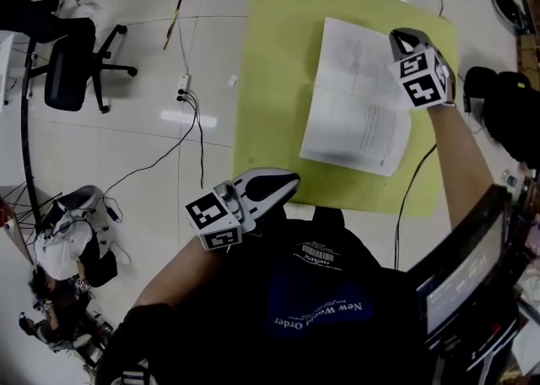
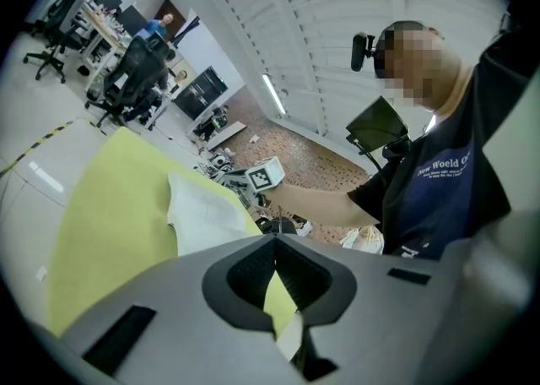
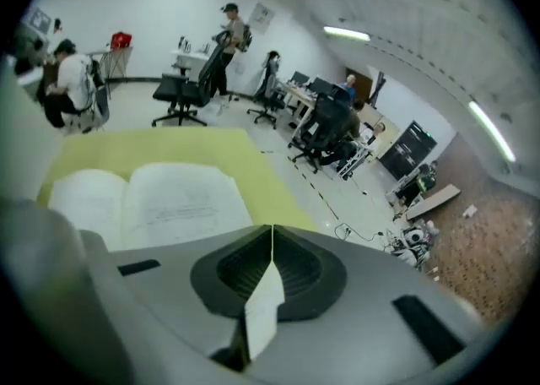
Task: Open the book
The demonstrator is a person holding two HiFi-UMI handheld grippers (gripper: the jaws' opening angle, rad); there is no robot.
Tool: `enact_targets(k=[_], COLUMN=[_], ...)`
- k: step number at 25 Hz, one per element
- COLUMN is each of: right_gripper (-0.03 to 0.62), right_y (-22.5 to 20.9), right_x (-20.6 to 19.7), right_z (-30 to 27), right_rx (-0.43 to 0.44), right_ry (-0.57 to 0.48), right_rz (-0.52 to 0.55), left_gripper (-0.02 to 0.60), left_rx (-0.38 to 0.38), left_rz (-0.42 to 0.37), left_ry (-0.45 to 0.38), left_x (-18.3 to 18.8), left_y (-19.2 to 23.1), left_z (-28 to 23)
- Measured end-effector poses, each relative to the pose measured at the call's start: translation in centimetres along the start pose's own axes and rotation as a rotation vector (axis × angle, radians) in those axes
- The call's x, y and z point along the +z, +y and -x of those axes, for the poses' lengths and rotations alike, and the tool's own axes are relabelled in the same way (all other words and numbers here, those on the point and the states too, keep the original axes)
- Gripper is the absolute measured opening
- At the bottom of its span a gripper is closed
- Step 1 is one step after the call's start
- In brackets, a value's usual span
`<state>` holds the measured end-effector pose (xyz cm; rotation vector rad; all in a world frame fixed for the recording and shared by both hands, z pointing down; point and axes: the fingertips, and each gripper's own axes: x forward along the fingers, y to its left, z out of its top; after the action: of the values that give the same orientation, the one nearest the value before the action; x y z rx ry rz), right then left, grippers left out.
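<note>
We see the book (image 1: 359,96) lying open on the yellow mat (image 1: 274,71), nearer its right edge than its left. The right gripper (image 1: 403,35) sits at the book's corner toward the mat's far right corner, jaws closed tip to tip. White page shows through the slot behind them, but we cannot tell whether a leaf is pinched. The left gripper (image 1: 289,181) hovers by the mat's near edge, jaws together and empty.

On my feed I wear a navy short-sleeved shirt (image 1: 321,311) with white lettering. Left of the shirt, the grey-shelled left tongs (image 1: 294,181) carry a black-and-white marker cube (image 1: 215,219). Right of it, the right tongs (image 1: 398,35) match.
</note>
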<state>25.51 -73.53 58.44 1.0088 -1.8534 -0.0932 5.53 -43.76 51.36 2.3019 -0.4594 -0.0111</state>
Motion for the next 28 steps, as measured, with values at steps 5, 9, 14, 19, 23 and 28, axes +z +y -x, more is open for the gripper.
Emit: enact_targets(k=[5,9,14,19,23,28], right_gripper=[-0.005,-0.005,-0.005,-0.011,-0.012,-0.014], right_y=[2.5,4.5,4.7,5.6,6.3,7.7], right_x=[-0.3,-0.5,1.4,2.3,0.8,-0.7], right_z=[7.0,12.4,22.0,31.4,35.7,38.5], right_rx=[0.070,0.165,0.267,0.289,0.273,0.273], right_ry=[-0.153,-0.284,-0.529,-0.684,-0.706,-0.749], right_rz=[-0.219,-0.465,-0.660,-0.716,-0.764,-0.820], left_gripper=[0.006,0.006,0.006,0.006,0.006,0.007], left_rx=[-0.023,-0.025,-0.012,0.052,0.085,0.073], left_rz=[0.000,-0.049,-0.122,-0.212,-0.269,-0.327], left_ry=[-0.012,-0.007,-0.072,-0.186,-0.257,-0.289], left_x=[0.6,1.8,6.1,11.6,15.0,15.7], left_y=[-0.3,-0.7,-2.5,-5.7,-9.2,-12.2], left_z=[-0.3,-0.4,-0.3,1.4,2.6,3.7])
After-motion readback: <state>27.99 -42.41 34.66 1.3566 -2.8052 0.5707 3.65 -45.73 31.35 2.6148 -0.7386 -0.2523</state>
